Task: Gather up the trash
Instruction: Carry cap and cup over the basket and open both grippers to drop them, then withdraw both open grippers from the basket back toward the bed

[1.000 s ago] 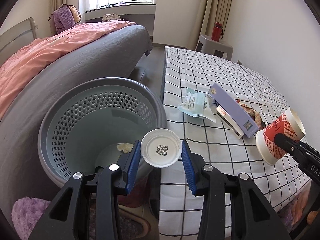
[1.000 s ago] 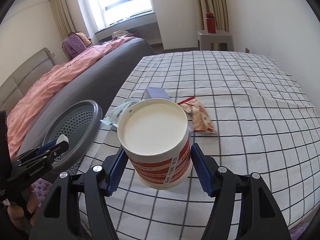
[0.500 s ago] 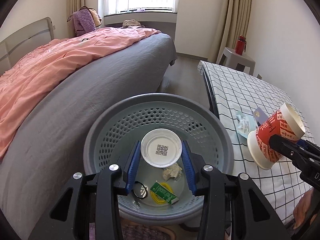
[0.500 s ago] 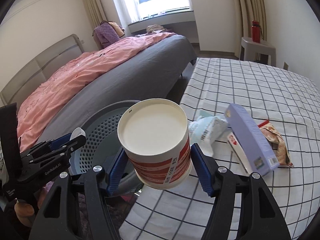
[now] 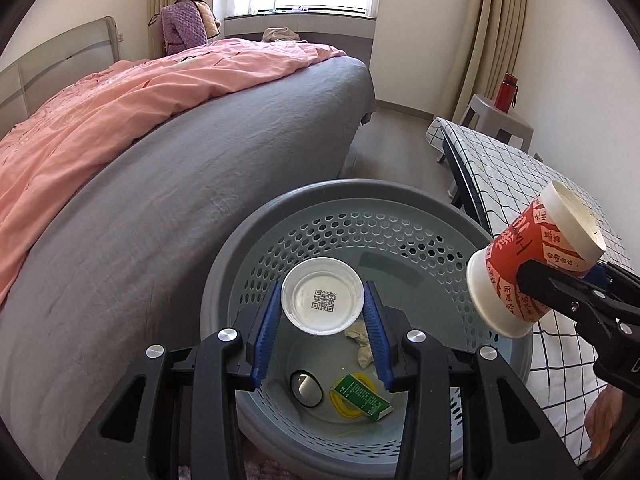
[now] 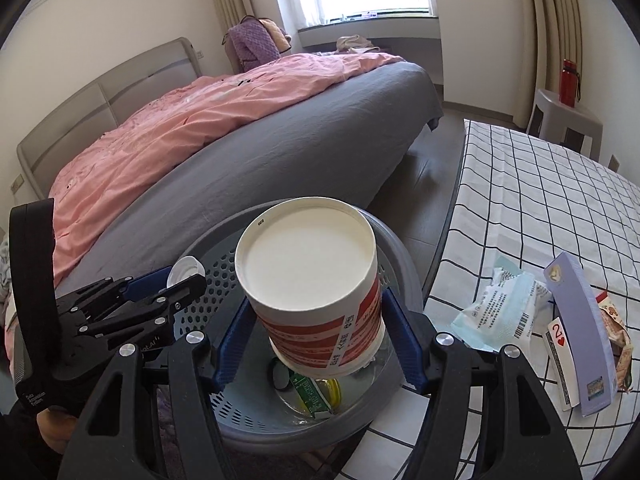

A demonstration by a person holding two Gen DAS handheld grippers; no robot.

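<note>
My left gripper (image 5: 322, 328) is shut on a small white plastic cup (image 5: 322, 301) with a QR code on its bottom, held over the grey perforated trash basket (image 5: 256, 248). My right gripper (image 6: 316, 334) is shut on a red-and-white paper cup (image 6: 312, 280), bottom toward the camera, above the basket's (image 6: 404, 256) right side. In the left wrist view that paper cup (image 5: 532, 256) hangs tilted at the basket's right rim. Inside the basket lie a crumpled tissue (image 5: 362, 344), a green packet (image 5: 362, 396) and a round lid (image 5: 306, 388).
A pink-and-grey bed (image 5: 140, 128) runs along the left. On the checked cloth (image 6: 540, 184) at the right lie a blue-white wrapper (image 6: 500, 312), a lilac box (image 6: 580, 332), a playing-card pack (image 6: 558, 344) and a snack bag (image 6: 618, 332). A stool with a red bottle (image 6: 569, 76) stands behind.
Both grippers have swung left from the checked cloth to the basket, still holding their cups. The basket now fills the lower middle of both views and its contents show.
</note>
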